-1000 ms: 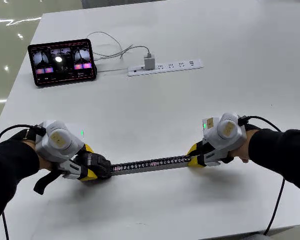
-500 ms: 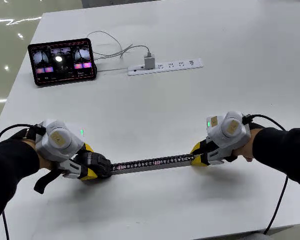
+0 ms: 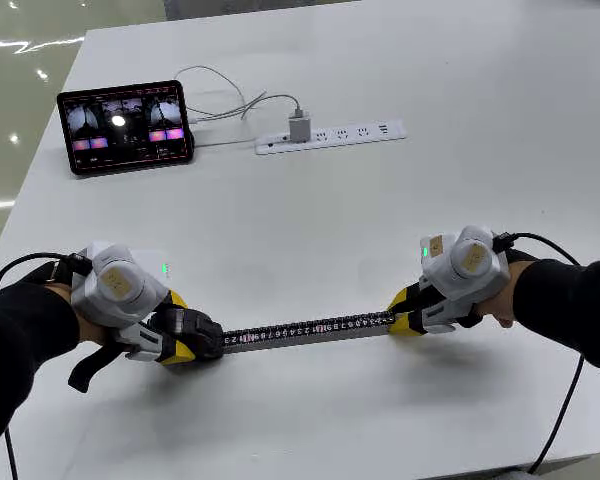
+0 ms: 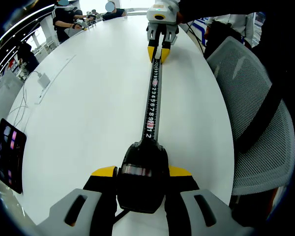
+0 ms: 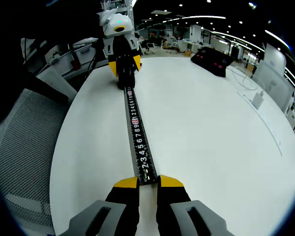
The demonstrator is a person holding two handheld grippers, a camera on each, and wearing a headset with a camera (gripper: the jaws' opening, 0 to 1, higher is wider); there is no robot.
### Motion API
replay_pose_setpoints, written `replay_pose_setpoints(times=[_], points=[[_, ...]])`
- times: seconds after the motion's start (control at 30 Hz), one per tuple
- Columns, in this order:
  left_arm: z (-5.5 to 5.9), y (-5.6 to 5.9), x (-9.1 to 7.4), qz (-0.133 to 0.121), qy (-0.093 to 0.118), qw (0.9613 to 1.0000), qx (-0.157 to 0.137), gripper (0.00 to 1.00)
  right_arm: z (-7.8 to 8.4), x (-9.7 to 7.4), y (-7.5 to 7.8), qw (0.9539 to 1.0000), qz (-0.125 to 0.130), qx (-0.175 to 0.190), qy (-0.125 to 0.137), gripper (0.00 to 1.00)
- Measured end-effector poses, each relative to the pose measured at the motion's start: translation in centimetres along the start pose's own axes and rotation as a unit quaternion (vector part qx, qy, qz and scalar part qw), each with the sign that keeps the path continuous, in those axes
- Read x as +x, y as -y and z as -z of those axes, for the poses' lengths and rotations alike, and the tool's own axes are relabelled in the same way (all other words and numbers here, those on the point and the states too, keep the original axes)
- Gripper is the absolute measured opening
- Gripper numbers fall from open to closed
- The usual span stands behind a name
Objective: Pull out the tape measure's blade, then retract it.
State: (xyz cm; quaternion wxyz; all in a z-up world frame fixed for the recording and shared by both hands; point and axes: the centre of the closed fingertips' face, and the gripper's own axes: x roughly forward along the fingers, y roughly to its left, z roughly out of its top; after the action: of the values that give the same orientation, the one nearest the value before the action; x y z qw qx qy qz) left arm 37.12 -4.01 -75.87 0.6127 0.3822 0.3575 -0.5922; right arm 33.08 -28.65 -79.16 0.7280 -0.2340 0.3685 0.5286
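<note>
Pull-out looked under way, with the left tool (image 3: 178,338) clenched on the black tape measure case (image 4: 141,179) and the right tool (image 3: 400,312) pinching the dark numbered blade (image 3: 310,328) — next, probably easing it back.

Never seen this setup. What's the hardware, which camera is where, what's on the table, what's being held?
No robot arm here: a person holds a two-jaw gripper in each hand and wears a headset camera. The head view looks down from that headset. The two round pictures come from a camera on each gripper, looking along its jaws. The left gripper has its jaws shut on the black tape measure. The right gripper pinches the end of the blade, which stretches between them over the white table. Further back lie a tablet and a power strip with a charger plugged in.
</note>
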Motion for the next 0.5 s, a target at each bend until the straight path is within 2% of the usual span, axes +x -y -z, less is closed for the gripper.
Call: replay_pose_setpoints(times=[0.5], points=[[0.01,-0.18,0.06,0.0,0.005,1.0,-0.005,0.31,0.02,0.02,-0.03,1.0,0.002,-0.005,-0.006,0.09]])
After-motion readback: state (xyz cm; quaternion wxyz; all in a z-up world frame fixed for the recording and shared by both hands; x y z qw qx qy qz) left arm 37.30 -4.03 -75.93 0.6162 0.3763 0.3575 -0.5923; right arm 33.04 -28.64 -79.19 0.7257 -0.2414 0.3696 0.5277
